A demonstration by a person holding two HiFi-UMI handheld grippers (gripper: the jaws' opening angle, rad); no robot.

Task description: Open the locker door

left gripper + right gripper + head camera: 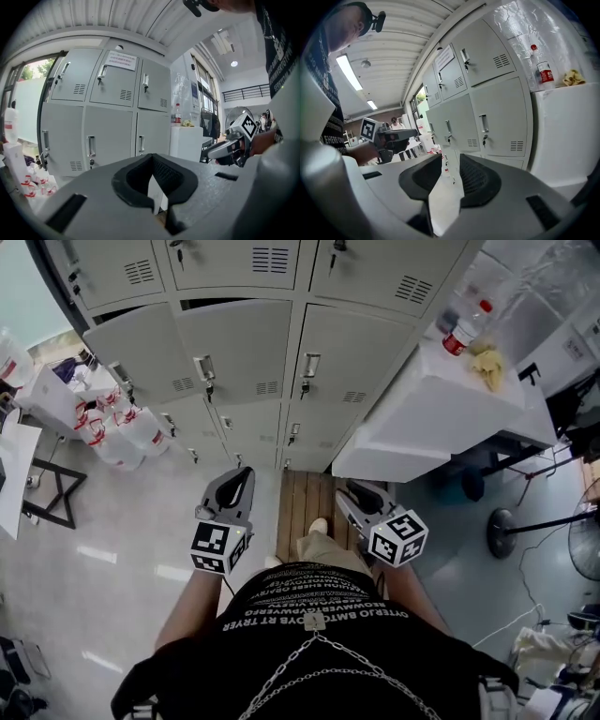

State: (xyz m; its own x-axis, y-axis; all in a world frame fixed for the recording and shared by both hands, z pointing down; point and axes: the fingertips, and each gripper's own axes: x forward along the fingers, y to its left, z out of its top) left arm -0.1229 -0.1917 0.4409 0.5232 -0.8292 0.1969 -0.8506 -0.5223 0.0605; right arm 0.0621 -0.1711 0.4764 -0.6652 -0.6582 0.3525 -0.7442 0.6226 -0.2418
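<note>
- The person is standing in front of a grey bank of locker doors (239, 352), and both grippers are hanging low, near the body and well apart from the doors.
- The left gripper (242, 472) is pointing toward the lockers; in its own view its jaws are pressing together at the tips, with only a thin sliver of light behind them and nothing between them.
- The right gripper (349, 488) is pointing the same way. Its jaws are standing a little apart, showing a strip of pale floor (440, 197) through the gap, and they are holding nothing.
- The doors facing the person are sitting flush in their frames, each carrying an upright metal handle (204, 367) with a lock under it.
- To the right, a white counter (422, 418) is standing against the lockers, bearing a bottle (464, 329) with a red cap and a yellow cloth (487, 367) just beside it.
- To the left, clear plastic jugs (117, 427) are sitting on the floor by the lockers.
</note>
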